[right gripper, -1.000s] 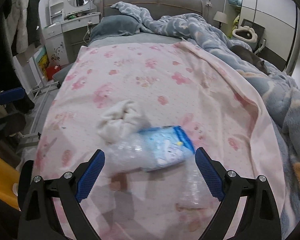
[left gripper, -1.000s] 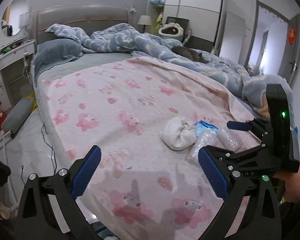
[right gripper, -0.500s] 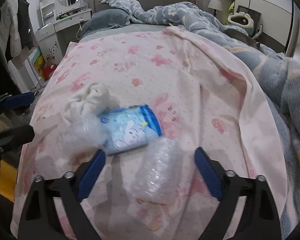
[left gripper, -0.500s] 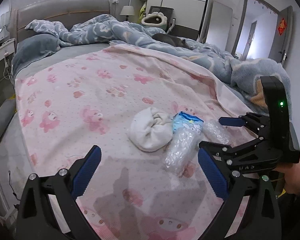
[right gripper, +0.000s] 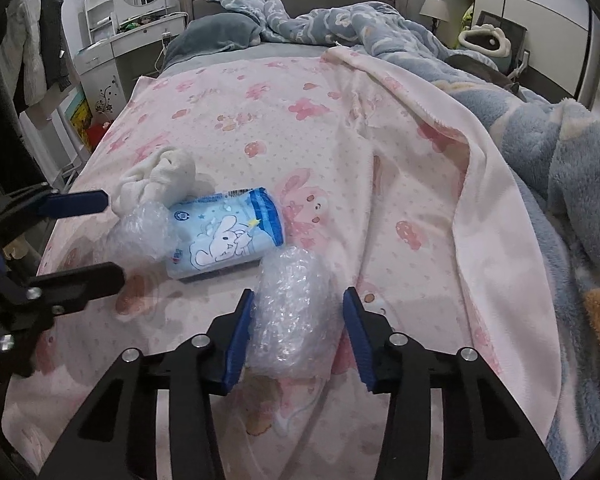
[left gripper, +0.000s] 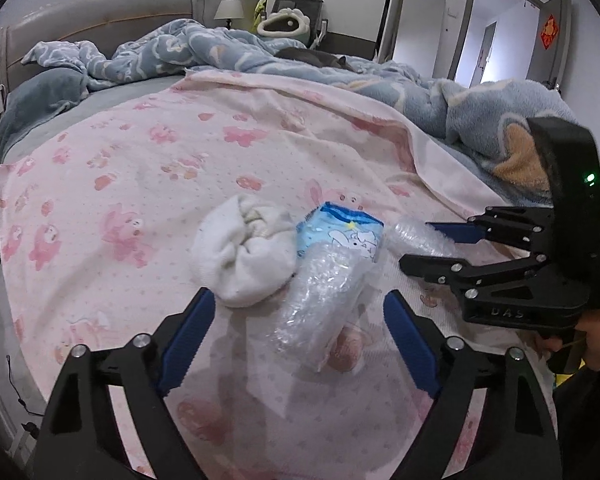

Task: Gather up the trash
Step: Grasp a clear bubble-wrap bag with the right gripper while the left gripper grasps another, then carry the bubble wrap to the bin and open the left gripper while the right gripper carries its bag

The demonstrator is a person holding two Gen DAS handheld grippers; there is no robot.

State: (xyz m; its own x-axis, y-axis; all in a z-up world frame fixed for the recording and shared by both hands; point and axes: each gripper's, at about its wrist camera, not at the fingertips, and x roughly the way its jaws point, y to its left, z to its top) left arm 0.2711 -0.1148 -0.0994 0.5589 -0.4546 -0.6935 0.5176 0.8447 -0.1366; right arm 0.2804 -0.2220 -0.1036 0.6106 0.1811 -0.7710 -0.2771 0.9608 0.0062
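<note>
Several bits of trash lie on the pink blanket (left gripper: 147,168): a crumpled white cloth ball (left gripper: 245,250), a blue tissue pack (left gripper: 342,236) and two wads of clear bubble wrap. My left gripper (left gripper: 297,338) is open around the near wad (left gripper: 320,300). In the right wrist view, my right gripper (right gripper: 297,334) has narrowed around the other wad (right gripper: 293,312), its pads close to the wad's sides; contact is unclear. The tissue pack (right gripper: 223,238), cloth ball (right gripper: 159,176) and first wad (right gripper: 141,232) lie beyond it to the left.
A rumpled blue fleece duvet (left gripper: 480,108) is heaped along the bed's right side and head. A grey pillow (left gripper: 39,96) lies at the headboard. A white dresser (right gripper: 115,52) stands left of the bed. An open doorway (left gripper: 496,36) is at the far right.
Both grippers have moved in towards the trash. The right gripper's jaws have narrowed around a bubble wrap wad. The left gripper now straddles the other wad, still open.
</note>
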